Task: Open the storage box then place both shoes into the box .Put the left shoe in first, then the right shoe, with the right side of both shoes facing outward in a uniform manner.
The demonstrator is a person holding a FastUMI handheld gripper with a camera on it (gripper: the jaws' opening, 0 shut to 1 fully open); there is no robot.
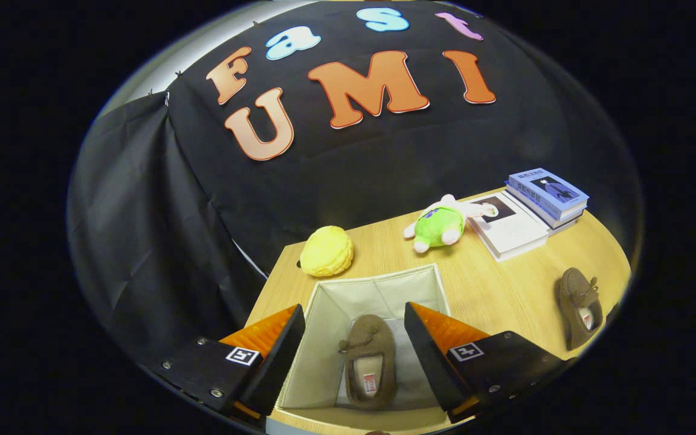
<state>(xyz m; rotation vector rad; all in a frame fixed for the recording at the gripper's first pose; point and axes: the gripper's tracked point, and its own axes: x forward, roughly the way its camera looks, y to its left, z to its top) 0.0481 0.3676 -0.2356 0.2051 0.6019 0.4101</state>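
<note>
A cream fabric storage box (384, 290) stands open on the wooden table, directly below my fingers. One brown moccasin shoe (371, 361) lies flat on the box floor, toe pointing away from me, seen between the two fingers. The other brown shoe (579, 307) lies on the table to the right of the box, apart from it. My gripper (354, 338) hovers above the box with its fingers spread wide and nothing held between them.
Beyond the box lie a yellow plush ball (326, 251) and a green-and-white plush toy (443, 225). A white book (510, 228) and a stack of blue books (546, 196) sit at the far right. The table (493, 284) ends at the black cloth wall.
</note>
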